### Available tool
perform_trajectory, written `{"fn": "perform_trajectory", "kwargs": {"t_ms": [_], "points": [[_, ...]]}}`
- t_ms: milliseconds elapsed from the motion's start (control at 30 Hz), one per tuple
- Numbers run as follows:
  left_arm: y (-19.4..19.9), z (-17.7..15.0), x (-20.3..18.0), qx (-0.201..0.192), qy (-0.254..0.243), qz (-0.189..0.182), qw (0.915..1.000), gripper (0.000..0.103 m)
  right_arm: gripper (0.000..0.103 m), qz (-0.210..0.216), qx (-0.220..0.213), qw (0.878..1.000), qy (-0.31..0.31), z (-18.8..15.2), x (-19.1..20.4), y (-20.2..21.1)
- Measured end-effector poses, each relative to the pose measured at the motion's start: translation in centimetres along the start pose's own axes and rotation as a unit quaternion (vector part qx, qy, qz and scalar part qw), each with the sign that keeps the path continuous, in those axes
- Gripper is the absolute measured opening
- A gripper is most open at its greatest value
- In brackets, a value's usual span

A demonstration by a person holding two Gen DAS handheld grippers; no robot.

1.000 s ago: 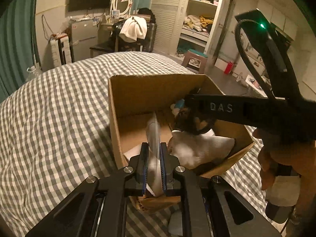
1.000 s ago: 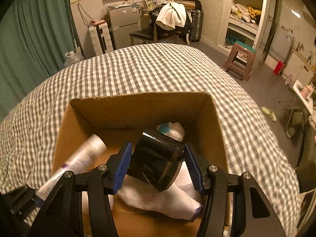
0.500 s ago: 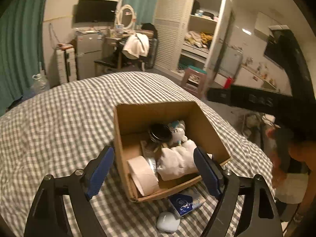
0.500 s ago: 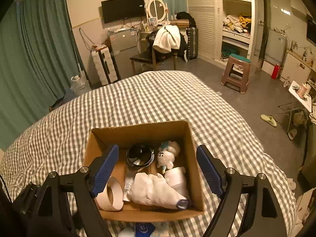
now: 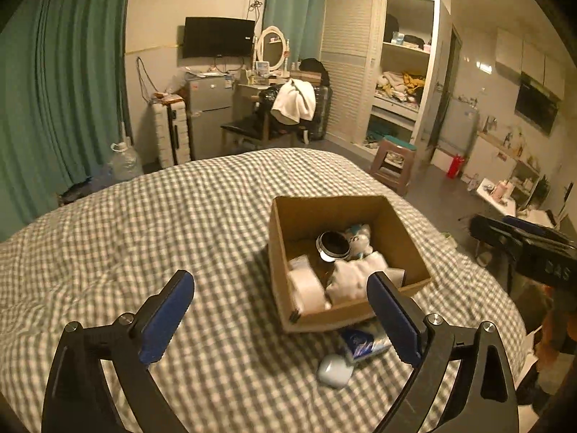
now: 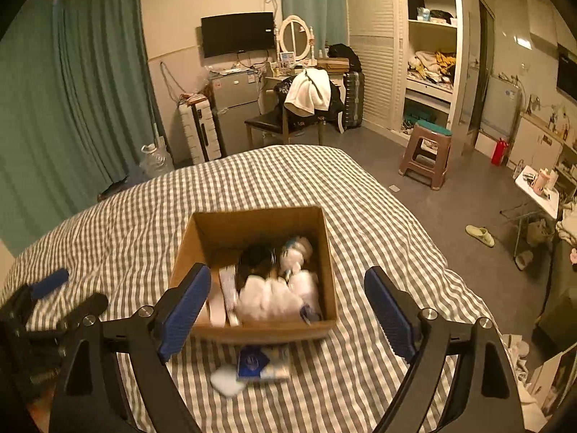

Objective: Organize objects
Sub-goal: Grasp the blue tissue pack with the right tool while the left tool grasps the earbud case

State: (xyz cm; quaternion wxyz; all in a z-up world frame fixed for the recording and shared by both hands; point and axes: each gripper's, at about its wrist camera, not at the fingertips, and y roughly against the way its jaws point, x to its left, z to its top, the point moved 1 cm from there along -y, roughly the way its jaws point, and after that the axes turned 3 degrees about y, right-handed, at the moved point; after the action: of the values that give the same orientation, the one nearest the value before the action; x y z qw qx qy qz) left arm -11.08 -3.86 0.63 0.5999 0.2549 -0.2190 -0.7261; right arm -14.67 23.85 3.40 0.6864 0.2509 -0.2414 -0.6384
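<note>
An open cardboard box (image 5: 324,315) (image 6: 252,227) sits on the checked bed. Inside lie a white roll (image 5: 306,285), a black round jar (image 5: 333,245), a white cloth bundle (image 5: 353,278) (image 6: 268,297) and a small figurine (image 6: 294,252). On the bedcover just in front of the box lie a blue packet (image 5: 364,339) (image 6: 263,361) and a white case (image 5: 333,370) (image 6: 225,379). My left gripper (image 5: 279,281) hangs above and short of the box, jaws opening, holding nothing. My right gripper (image 6: 286,274) does the same. Each one also shows in the other's view: left gripper (image 6: 54,296), right gripper (image 5: 533,249).
The bed (image 5: 144,234) falls away to the floor on the right and far side. Beyond stand a stool (image 6: 427,151), a chair draped with a white towel (image 6: 310,90), a small fridge (image 6: 234,108) and an open wardrobe (image 6: 429,54). A hand (image 5: 551,332) shows at the right edge.
Both grippers let go inside the box, the left of a white item, the right of the black jar. Both opened wide, rose and drew back from the box.
</note>
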Motion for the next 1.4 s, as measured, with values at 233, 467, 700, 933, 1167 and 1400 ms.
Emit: {"fn": "perform_trajectory", "kwargs": {"t_ms": [233, 467, 700, 933, 1167, 1400], "points": [[2.3, -3.0, 0.1, 0.008, -0.012, 0.03, 0.9994, 0.101, 0.089, 0.004, 0.006, 1.0, 0.027, -4.4, 0.3, 3.2], [0.8, -6.8, -0.6, 0.036, -0.007, 0.053, 0.9979, 0.102, 0.09, 0.025, 0.013, 0.999, 0.031, -7.8, 0.0, 2.8], [-4.6, -11.3, -1.5, 0.07, 0.013, 0.061, 0.9956, 0.102, 0.09, 0.038, 0.063, 0.997, 0.035, -12.7, 0.2, -3.7], [-8.6, -13.5, 0.7, 0.083, 0.026, 0.125, 0.9883, 0.102, 0.09, 0.049, 0.097, 0.993, 0.054, -15.5, 1.3, -10.2], [-9.6, -13.7, 2.2, 0.082, 0.035, 0.15, 0.9846, 0.102, 0.09, 0.08, 0.116, 0.987, 0.074, -16.2, 3.5, -15.2], [-10.6, -14.2, 0.6, 0.098, 0.024, 0.133, 0.986, 0.102, 0.075, 0.104, 0.129, 0.984, 0.059, -16.6, 2.6, -16.9]]}}
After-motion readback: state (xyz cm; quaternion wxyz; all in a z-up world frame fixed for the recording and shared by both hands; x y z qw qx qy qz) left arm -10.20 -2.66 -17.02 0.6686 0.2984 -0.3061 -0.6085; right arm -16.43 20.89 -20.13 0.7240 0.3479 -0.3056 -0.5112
